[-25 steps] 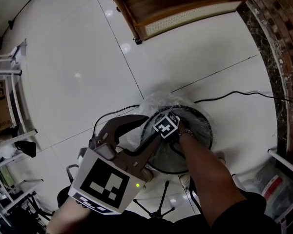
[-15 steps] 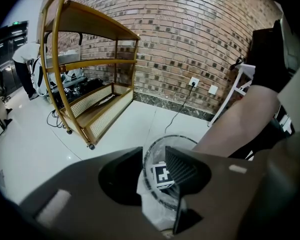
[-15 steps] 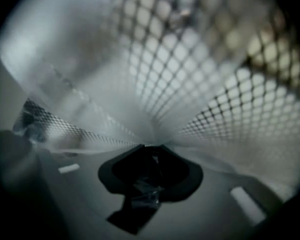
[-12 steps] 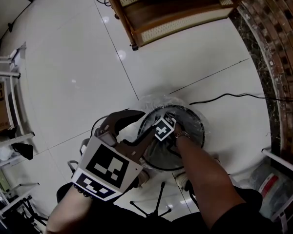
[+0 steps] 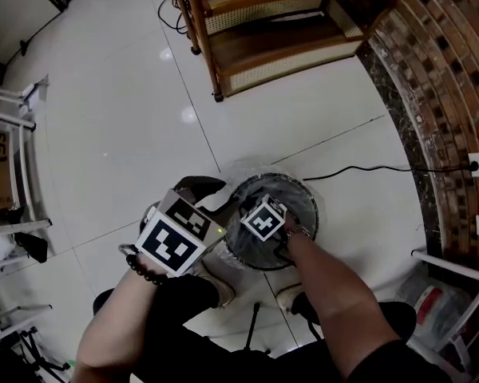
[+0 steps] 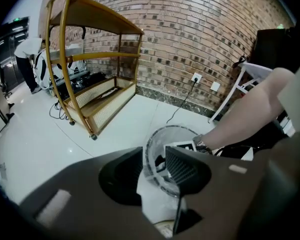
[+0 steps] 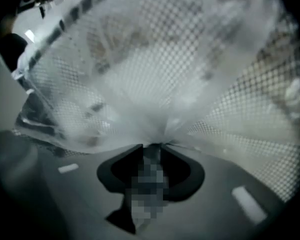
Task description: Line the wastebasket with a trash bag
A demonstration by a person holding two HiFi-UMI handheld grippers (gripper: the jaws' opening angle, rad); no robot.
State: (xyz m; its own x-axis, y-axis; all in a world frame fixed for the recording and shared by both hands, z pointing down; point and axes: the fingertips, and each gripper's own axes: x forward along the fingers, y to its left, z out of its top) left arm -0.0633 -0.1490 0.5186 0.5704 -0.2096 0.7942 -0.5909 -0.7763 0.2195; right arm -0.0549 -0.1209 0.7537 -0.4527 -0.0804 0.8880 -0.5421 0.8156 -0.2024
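Note:
A round black mesh wastebasket stands on the white tile floor, with a clear trash bag draped inside it and over its rim. My left gripper straddles the near rim, shut on it and on the white bag film folded over it. My right gripper reaches down inside the basket, its marker cube showing above the opening. Its jaws are opening. The film gathers into pleats that meet just at the tips, with a strand between them that the pads do not press.
A wooden shelf unit stands beyond the basket. A black cable runs from the basket's far side to a wall socket on the brick wall. White racks are at the left, tripod legs by my feet.
The right gripper has risen inside the basket. The left gripper has sunk a little and still sits on the rim.

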